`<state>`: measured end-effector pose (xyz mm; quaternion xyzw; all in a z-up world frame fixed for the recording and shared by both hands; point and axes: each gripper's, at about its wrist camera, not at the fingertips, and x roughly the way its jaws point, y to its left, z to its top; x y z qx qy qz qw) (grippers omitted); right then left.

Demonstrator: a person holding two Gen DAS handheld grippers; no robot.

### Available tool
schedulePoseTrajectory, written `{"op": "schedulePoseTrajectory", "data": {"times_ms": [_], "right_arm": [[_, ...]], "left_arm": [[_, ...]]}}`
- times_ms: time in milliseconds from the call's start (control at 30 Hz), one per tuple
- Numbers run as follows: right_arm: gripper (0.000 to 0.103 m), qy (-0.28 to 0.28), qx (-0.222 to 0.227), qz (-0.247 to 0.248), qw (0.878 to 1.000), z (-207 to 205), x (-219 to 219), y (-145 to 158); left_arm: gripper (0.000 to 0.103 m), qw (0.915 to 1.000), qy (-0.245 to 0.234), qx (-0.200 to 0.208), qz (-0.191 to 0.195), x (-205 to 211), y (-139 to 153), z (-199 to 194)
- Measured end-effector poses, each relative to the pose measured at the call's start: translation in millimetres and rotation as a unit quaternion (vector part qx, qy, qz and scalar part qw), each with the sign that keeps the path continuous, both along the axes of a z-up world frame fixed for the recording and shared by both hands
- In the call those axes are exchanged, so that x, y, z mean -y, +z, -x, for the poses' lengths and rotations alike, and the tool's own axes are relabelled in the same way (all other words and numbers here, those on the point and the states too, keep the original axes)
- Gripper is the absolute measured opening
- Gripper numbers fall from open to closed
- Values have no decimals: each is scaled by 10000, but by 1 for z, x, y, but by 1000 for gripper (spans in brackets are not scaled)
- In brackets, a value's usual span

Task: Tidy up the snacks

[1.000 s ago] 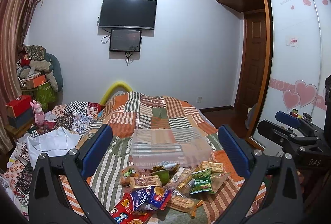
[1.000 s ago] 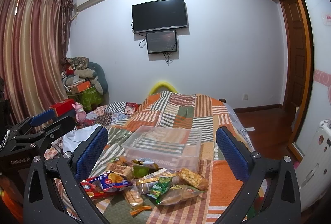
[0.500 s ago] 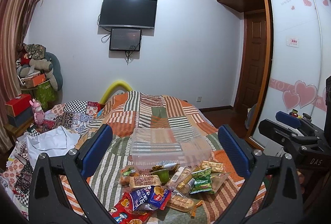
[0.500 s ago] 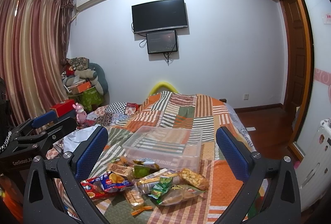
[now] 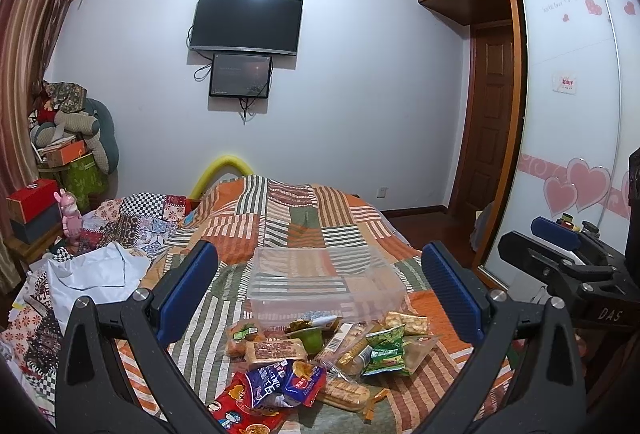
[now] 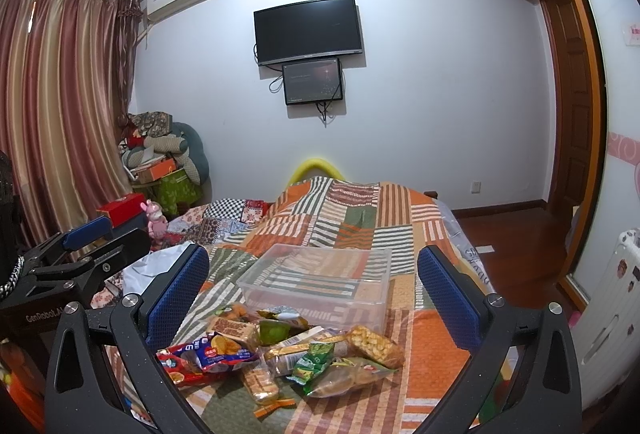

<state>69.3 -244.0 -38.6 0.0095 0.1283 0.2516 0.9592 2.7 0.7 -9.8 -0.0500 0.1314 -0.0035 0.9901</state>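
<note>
A heap of snack packets (image 5: 320, 354) (image 6: 280, 346) lies on the patchwork bedspread at the bed's near end. Just behind it stands a clear plastic box (image 5: 324, 282) (image 6: 320, 282) with nothing in it. My left gripper (image 5: 320, 282) hangs open above the heap, blue pads wide apart, holding nothing. My right gripper (image 6: 312, 282) is open the same way, also above the heap. Each gripper shows in the other's view: the right one (image 5: 560, 258) at the right edge, the left one (image 6: 80, 258) at the left edge.
The bed (image 6: 360, 209) fills the middle of the room. White cloth (image 5: 92, 270) and patterned bedding lie at its left. Boxes and cushions (image 6: 160, 161) pile up by the curtain. A wardrobe door (image 5: 572, 137) and bare wooden floor (image 6: 516, 234) are on the right.
Both views have shifted only very slightly. The snacks and the box have not moved, and both grippers stay open.
</note>
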Motion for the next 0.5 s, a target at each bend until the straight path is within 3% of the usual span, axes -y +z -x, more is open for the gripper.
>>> {"op": "schedulePoseTrajectory", "data": {"times_ms": [500], "right_arm": [[103, 29, -26, -17, 10000, 0, -2, -1]], "left_arm": [[103, 10000, 15, 15, 4, -1, 4, 1]]}}
